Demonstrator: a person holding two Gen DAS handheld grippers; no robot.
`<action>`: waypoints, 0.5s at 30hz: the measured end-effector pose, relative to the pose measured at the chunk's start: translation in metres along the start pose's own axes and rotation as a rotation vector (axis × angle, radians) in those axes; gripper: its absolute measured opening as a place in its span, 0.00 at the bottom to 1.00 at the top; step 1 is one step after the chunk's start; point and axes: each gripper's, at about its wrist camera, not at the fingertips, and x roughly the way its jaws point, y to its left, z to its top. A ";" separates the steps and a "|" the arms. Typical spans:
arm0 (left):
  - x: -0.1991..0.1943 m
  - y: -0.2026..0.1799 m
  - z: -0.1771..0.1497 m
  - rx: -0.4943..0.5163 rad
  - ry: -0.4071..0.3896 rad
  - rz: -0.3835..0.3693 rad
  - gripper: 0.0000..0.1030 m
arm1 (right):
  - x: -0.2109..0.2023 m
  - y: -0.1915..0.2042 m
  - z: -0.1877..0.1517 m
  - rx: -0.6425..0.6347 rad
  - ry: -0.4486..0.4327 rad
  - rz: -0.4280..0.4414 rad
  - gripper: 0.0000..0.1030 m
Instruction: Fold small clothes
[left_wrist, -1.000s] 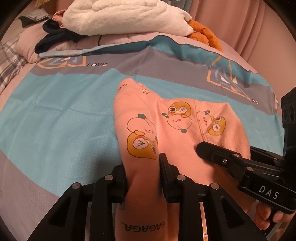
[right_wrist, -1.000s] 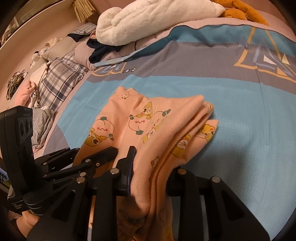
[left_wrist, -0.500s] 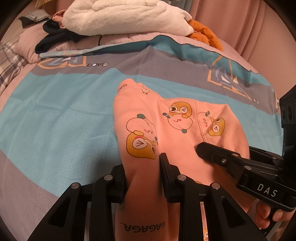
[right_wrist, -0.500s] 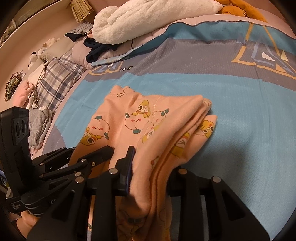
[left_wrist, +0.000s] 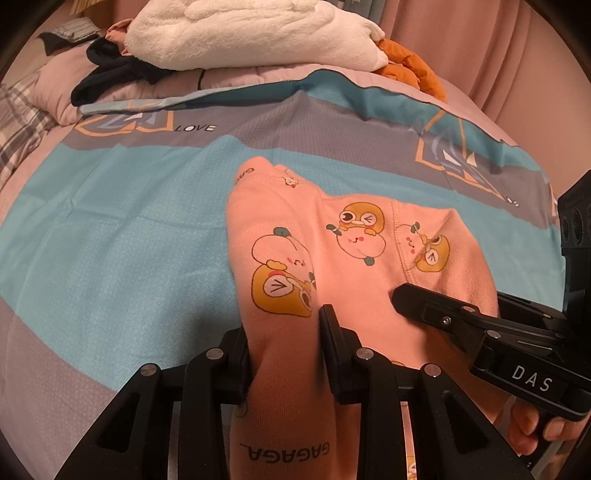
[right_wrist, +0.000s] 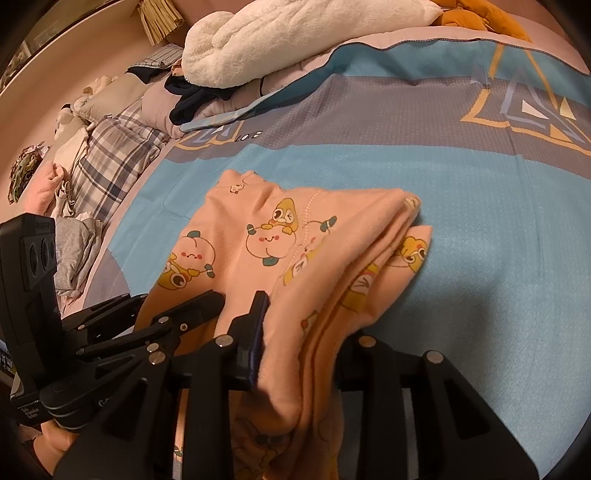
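Note:
A small pink garment (left_wrist: 354, 258) printed with yellow cartoon figures lies folded on the blue and grey bedspread (left_wrist: 122, 236). My left gripper (left_wrist: 282, 328) is shut on its near left edge, with cloth bunched between the fingers. My right gripper (right_wrist: 299, 325) is shut on the near right edge of the same garment (right_wrist: 295, 236), where several layers hang over the right finger. The right gripper also shows at the right of the left wrist view (left_wrist: 443, 314), resting on the cloth. The left gripper shows at the left of the right wrist view (right_wrist: 177, 314).
A white fluffy blanket (left_wrist: 240, 33) and dark clothes (left_wrist: 110, 74) are piled at the far end of the bed. An orange item (left_wrist: 410, 70) lies far right. A plaid pillow (right_wrist: 107, 162) and grey clothes (right_wrist: 74, 251) lie to the left.
Both grippers keep their hold on the garment. The right wrist view has drifted slightly, so the garment sits a little lower and further left; the left view barely changes.

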 end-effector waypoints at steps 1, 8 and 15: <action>0.000 0.001 0.000 -0.001 0.000 0.001 0.29 | 0.000 -0.001 0.000 0.003 0.001 0.000 0.31; 0.001 0.001 0.001 -0.008 0.003 0.011 0.35 | 0.002 -0.004 0.000 0.023 0.003 0.000 0.34; 0.000 0.002 0.001 -0.010 0.003 0.023 0.41 | 0.001 -0.005 -0.001 0.031 0.005 -0.011 0.40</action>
